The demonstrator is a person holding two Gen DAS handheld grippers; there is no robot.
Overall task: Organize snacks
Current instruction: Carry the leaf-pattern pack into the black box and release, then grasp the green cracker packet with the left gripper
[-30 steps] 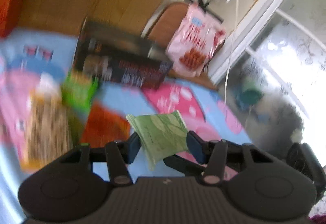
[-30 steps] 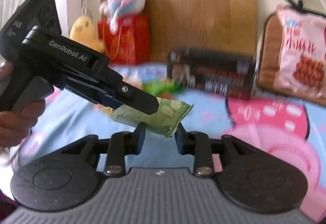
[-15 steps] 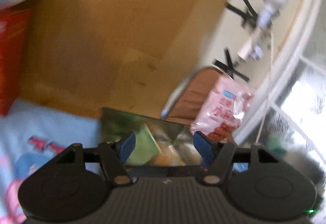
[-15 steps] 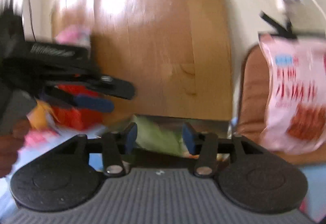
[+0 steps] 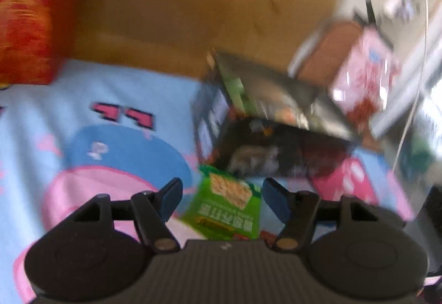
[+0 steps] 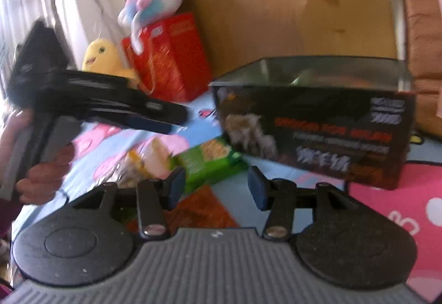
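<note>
- Left wrist view: the left gripper hangs over a blue and pink cartoon bedsheet, jaws spread fairly wide and nothing clamped. They have just been opening.
- A green snack packet lies flat on the sheet, seen in the gap between the blue pads, clear of both.
- Just beyond it stands the dark snack box, open at the top, with a pale green packet leaning inside at its left end. Other wrappers deeper in are too blurred to name.
- Far left, a red box stands against the wooden headboard. Far right, a pink snack bag leans on a brown chair.
- Right wrist view: the right gripper is also parted with nothing between its pads, its jaws having just been opening too.
- The green snack packet rests on the bedsheet beyond the left pad, at the near left corner of the dark snack box.
- An orange packet lies nearer, partly under the gripper, and a yellowish bag sits left of the green one.
- On the left, a person's hand grips the left gripper, which points right above the snacks; whether its jaws are apart I cannot tell from this angle.
- Behind, a yellow plush chick and a pink and white plush toy sit by the red box.
</note>
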